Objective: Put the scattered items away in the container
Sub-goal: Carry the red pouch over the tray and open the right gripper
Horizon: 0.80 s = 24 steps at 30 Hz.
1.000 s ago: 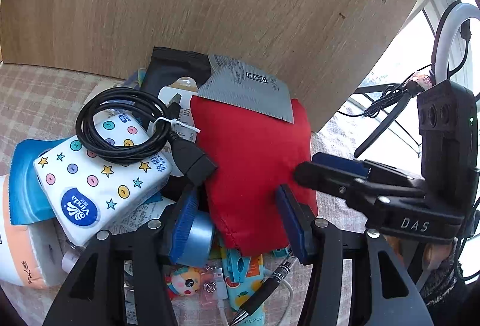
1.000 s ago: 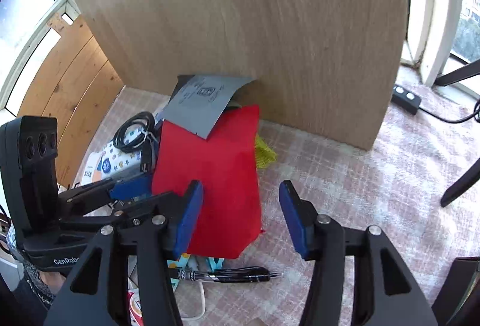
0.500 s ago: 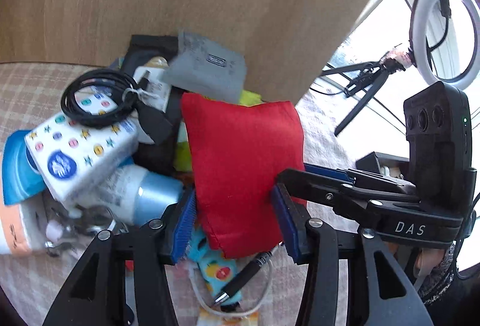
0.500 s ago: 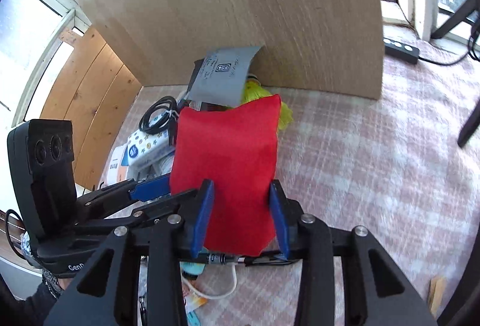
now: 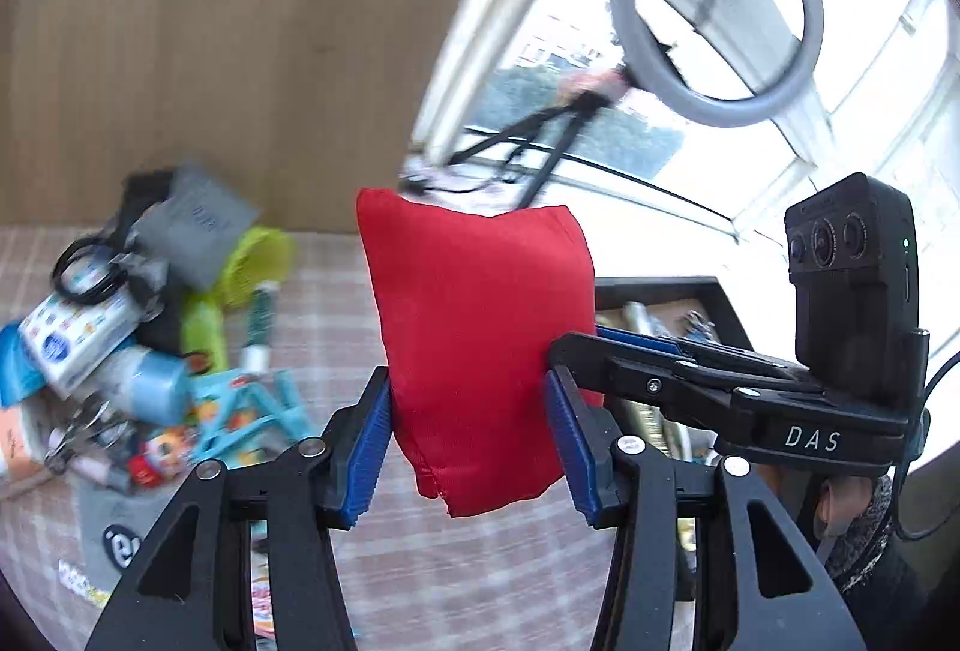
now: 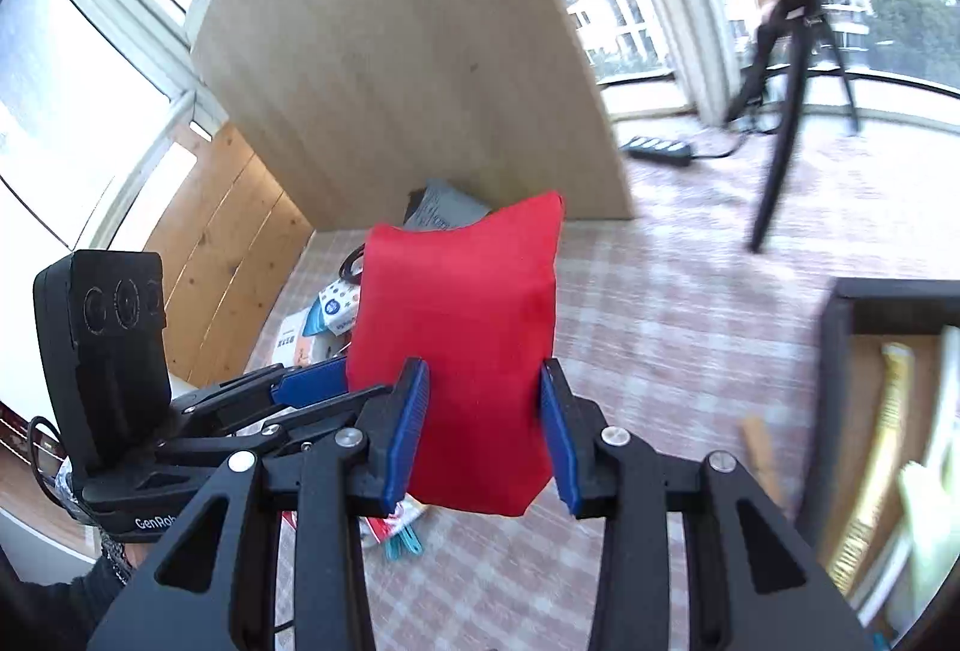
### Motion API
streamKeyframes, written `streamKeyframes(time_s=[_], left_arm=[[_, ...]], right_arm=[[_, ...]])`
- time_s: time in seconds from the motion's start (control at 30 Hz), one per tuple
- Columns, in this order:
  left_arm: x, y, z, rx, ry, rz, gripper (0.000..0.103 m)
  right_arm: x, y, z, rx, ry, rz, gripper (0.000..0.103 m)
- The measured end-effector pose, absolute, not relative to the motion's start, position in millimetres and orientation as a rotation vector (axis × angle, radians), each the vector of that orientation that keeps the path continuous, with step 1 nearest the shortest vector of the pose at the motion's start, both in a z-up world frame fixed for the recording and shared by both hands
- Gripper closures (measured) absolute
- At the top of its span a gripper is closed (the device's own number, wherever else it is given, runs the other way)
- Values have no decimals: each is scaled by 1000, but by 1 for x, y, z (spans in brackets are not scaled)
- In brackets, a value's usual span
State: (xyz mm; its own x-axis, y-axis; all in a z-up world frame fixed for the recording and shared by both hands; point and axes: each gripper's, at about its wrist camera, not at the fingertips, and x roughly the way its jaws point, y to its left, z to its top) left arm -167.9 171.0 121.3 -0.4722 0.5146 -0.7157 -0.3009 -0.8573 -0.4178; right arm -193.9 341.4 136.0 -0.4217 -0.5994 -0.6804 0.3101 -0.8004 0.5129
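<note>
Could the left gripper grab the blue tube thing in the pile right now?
Probably not: the left gripper is shut on the red pouch, so nothing else fits between its jaws.

Both grippers' jaws closed on the red pouch (image 5: 474, 327) and lifted it.

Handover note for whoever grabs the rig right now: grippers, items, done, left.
Left gripper: shut on the red fabric pouch, blue pads pressing its two sides.
Right gripper: shut on the same pouch, gripped from the other side.
Pouch is in the air, clear of the checked tablecloth.
Black open container sits to the right and already holds some items.
Pile of scattered items, including the black coiled cable and the star-print tissue pack, lies by the wooden board.
Done: pouch lifted.
Left: carry it to the container, release, then clear the pile.
</note>
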Motion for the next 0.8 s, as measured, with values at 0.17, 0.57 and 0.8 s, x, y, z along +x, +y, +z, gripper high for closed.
streamKeyframes(time_s=[0.17, 0.57, 0.8], left_arm=[[-172, 261, 137, -1192, -231, 2217, 56], [-172, 449, 154, -1194, 78, 2046, 57], [-166, 431, 165, -1176, 5, 2031, 57]], right_arm=[[-163, 428, 158, 1240, -476, -2367, 66], [-120, 608, 178, 1345, -620, -2781, 64], [-95, 645, 176, 1303, -722, -2825, 64]])
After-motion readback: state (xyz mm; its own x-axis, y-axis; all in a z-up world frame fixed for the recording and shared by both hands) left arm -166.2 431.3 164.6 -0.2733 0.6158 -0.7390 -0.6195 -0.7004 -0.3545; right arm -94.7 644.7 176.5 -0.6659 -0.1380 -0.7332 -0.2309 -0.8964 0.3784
